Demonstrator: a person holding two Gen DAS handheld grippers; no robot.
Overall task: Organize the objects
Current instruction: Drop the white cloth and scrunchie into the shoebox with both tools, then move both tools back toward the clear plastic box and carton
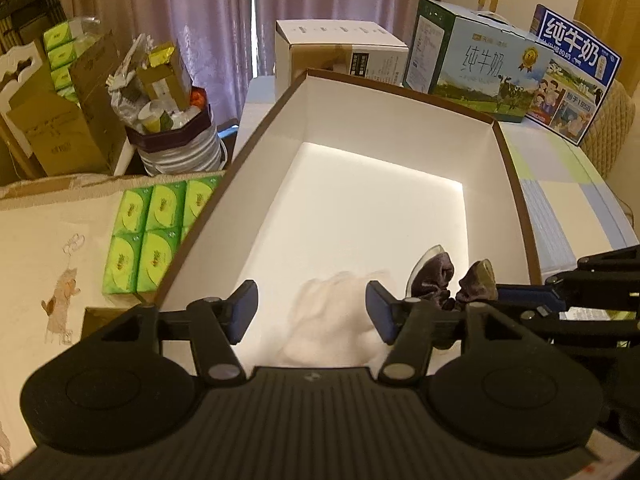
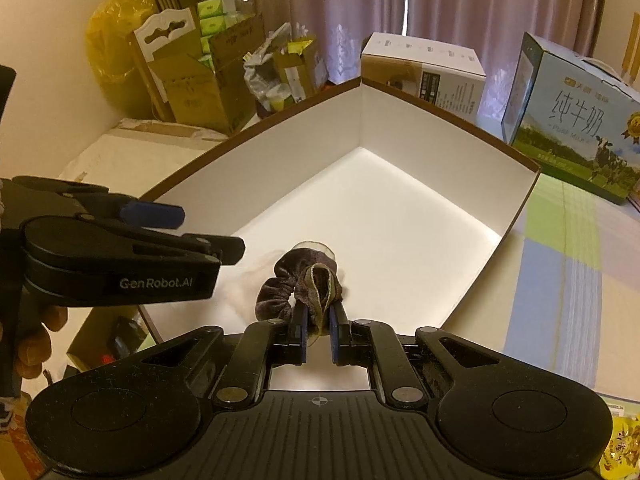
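Note:
A large white box with a brown rim (image 1: 400, 128) (image 2: 420, 152) stands open on the table. My right gripper (image 2: 319, 312) is shut on a dark purple velvet scrunchie with a bow (image 2: 296, 284), held over the box's near end; it also shows in the left wrist view (image 1: 444, 280). My left gripper (image 1: 312, 300) is open and empty above a blurred white fluffy item (image 1: 336, 320) in the box. The left gripper shows at the left of the right wrist view (image 2: 188, 232).
Green tissue packs (image 1: 152, 232) lie left of the box. A white carton (image 1: 340, 52) and milk cartons (image 1: 476, 64) (image 2: 576, 120) stand behind it. Cardboard boxes and a full bin (image 1: 172, 120) sit at the back left. A checked cloth (image 2: 560, 272) covers the table at right.

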